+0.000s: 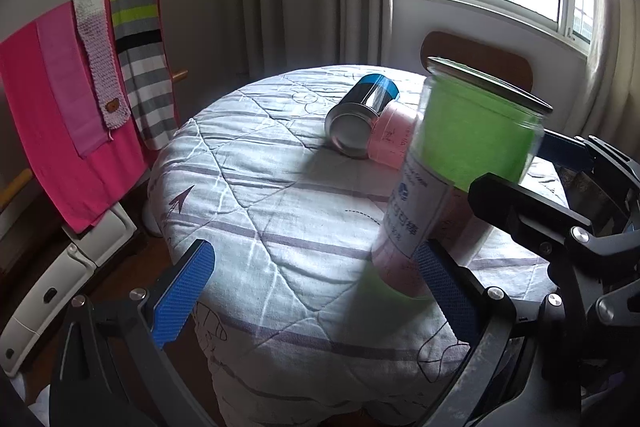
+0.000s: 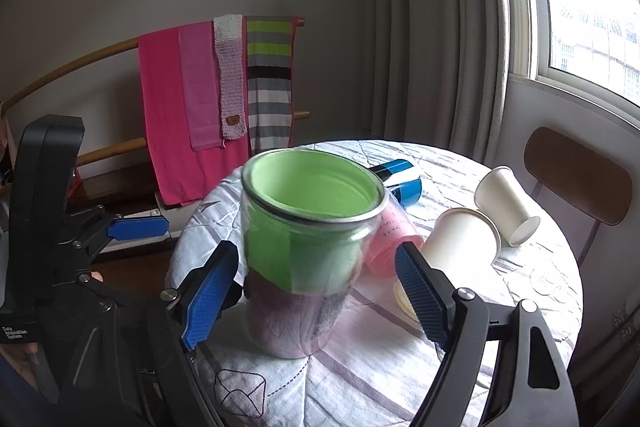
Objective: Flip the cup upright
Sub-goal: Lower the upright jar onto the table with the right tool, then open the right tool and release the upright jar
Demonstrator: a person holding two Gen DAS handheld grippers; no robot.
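Note:
A clear plastic cup with a green and pink lining [image 2: 308, 251] stands mouth up, slightly tilted and blurred, on the round quilt-covered table [image 2: 360, 379]. It also shows in the left wrist view [image 1: 460, 163]. My right gripper [image 2: 316, 291] is open, its blue pads on either side of the cup with gaps. My left gripper [image 1: 316, 287] is open and empty; the cup sits near its right finger [image 1: 444, 287].
A blue and silver can [image 1: 362, 117] and a pink cup [image 1: 394, 135] lie on their sides behind. Two white paper cups [image 2: 506, 205] lie at the right. A chair [image 2: 576, 175] stands beyond the table. Towels [image 2: 216, 95] hang on a rack at the left.

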